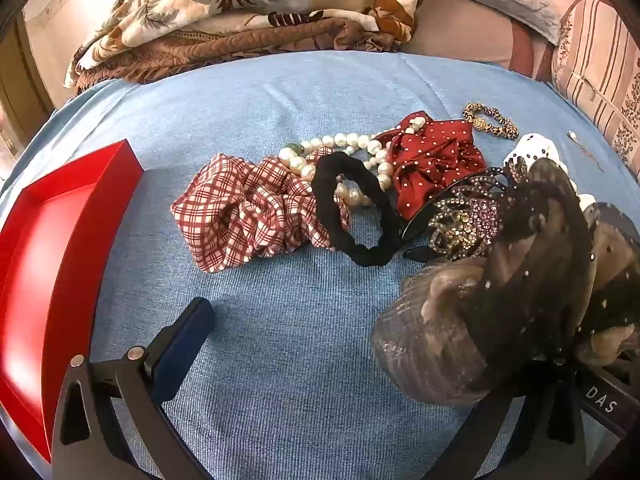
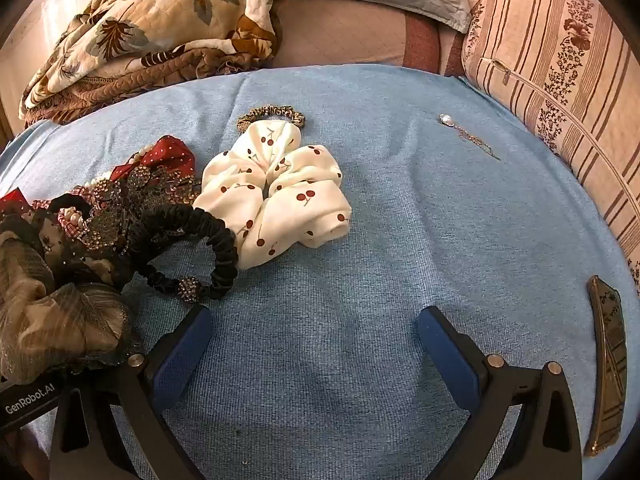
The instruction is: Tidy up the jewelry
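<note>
On the blue cloth point(image 1: 300, 92) lies a heap of hair pieces and jewelry: a plaid scrunchie point(image 1: 240, 220), a black hair tie point(image 1: 352, 216), a pearl necklace point(image 1: 340, 148), a red dotted scrunchie point(image 1: 432, 160) and a rhinestone claw clip point(image 1: 460, 220). My left gripper point(image 1: 320, 344) is open; a brown gauzy scrunchie point(image 1: 500, 300) hides its right finger. The red tray point(image 1: 60, 240) is at its left. My right gripper point(image 2: 316, 340) stands open over bare cloth, below a white cherry scrunchie point(image 2: 276, 196) and a black satin tie point(image 2: 208, 248). A pearl pendant chain point(image 2: 468, 134) lies apart, far right.
A leopard-print hair tie point(image 2: 272, 114) lies behind the white scrunchie. A brown barrette point(image 2: 608, 360) lies at the cloth's right edge. A folded floral quilt point(image 2: 140, 32) and a striped pillow point(image 2: 560, 60) border the cloth at the back and right.
</note>
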The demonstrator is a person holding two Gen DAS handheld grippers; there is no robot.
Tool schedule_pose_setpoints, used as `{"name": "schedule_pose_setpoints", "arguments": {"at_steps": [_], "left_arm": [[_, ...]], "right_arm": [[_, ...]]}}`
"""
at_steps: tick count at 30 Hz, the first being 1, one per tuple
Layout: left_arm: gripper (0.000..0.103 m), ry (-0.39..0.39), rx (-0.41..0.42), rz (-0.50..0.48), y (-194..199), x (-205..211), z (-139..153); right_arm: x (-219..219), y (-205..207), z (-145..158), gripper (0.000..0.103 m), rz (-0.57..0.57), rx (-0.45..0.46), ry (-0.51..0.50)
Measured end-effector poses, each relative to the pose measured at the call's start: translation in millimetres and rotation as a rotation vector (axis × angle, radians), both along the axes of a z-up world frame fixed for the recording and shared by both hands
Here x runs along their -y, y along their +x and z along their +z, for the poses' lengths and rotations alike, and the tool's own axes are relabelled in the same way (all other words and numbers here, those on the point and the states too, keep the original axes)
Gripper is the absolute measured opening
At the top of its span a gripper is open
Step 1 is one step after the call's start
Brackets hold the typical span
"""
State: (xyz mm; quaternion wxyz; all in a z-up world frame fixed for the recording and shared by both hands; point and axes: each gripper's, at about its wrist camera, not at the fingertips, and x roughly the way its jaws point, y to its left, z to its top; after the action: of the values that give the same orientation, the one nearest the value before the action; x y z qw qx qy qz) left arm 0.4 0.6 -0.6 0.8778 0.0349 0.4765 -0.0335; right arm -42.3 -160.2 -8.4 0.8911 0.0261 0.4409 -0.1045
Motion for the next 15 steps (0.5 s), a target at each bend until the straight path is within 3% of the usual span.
{"name": "schedule_pose_setpoints", "arguments": {"at_steps": [15], "left_arm": [[0.103,0.02,0.01,0.0,-0.3,1.0,0.0]], "right_arm": [[-0.5,0.5,-0.5,0.103,0.0,-0.001,0.009]]}}
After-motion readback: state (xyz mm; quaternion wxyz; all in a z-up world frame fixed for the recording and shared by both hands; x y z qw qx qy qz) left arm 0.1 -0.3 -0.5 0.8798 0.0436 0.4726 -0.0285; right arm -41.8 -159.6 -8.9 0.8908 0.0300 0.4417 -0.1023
